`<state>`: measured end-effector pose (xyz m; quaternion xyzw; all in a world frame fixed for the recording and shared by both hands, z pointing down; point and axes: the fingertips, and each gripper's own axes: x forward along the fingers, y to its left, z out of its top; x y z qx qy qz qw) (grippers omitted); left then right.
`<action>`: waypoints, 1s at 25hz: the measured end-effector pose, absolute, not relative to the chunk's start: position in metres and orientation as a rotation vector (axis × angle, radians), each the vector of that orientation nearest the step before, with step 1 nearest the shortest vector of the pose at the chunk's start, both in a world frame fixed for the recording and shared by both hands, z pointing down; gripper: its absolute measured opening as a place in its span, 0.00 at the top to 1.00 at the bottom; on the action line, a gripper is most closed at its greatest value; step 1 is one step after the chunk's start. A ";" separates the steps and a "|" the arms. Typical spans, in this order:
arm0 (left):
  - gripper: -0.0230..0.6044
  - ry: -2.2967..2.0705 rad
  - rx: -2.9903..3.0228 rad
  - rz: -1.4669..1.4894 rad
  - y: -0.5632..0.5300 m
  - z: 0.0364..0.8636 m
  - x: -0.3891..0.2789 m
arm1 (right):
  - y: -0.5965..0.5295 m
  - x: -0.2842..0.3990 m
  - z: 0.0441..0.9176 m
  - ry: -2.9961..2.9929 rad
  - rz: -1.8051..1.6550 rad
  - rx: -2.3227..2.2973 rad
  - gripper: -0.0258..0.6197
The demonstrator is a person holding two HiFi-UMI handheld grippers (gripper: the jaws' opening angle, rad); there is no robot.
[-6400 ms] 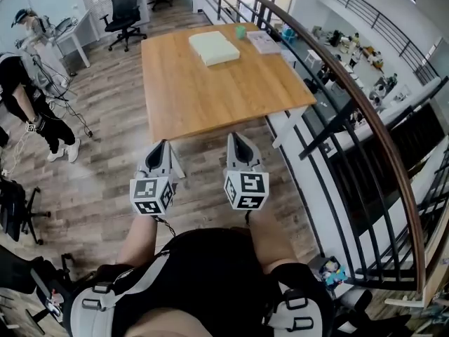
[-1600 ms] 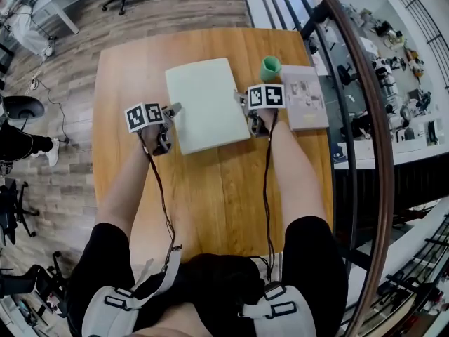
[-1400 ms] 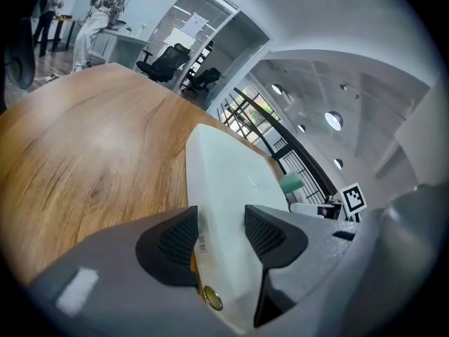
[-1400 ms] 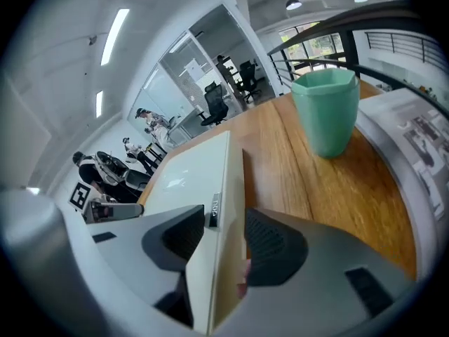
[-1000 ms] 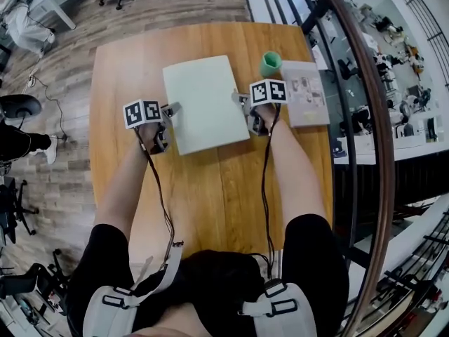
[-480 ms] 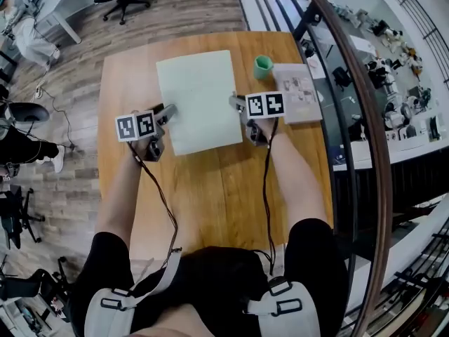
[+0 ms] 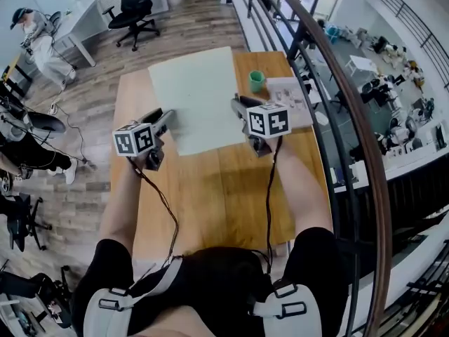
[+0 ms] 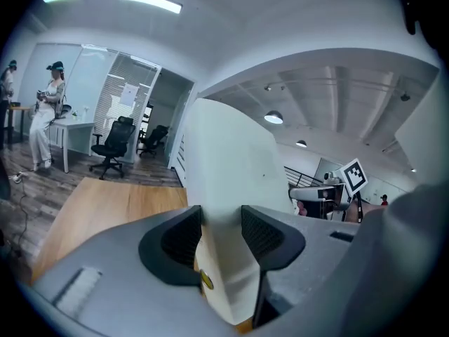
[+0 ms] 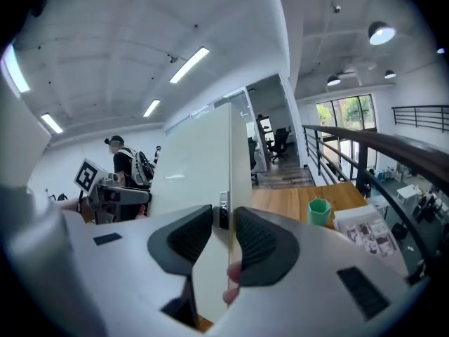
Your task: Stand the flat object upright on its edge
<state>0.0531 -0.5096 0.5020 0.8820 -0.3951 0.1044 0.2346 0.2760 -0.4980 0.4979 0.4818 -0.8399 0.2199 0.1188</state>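
Beyond the fingers (image 7: 165,116) lie wood floor (image 7: 196,16) and black chairs (image 7: 135,5); a railing (image 7: 377,188) curves right of them, with strip lights (image 8: 149,1) overhead.

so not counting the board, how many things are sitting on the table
2: a green cup near the far right corner of the table, and a magazine just right of it. The raised board may hide more.

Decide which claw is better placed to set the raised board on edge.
Left, narrowly. Left claw and right claw each clamp a side edge of the board, the right's jaws just closing further; only the left has bare table beside it, while green cup and booklet crowd the right.
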 end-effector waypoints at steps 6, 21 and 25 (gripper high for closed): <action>0.68 -1.074 2.492 0.222 -0.455 0.466 0.054 | -0.443 0.278 0.443 -2.530 0.467 1.422 0.78; 0.69 -1.155 2.583 0.285 -0.365 0.472 0.009 | -0.358 0.232 0.445 -2.620 0.296 1.384 0.79; 0.69 -1.185 2.619 0.307 -0.352 0.477 -0.012 | -0.348 0.211 0.458 -2.619 0.294 1.371 0.79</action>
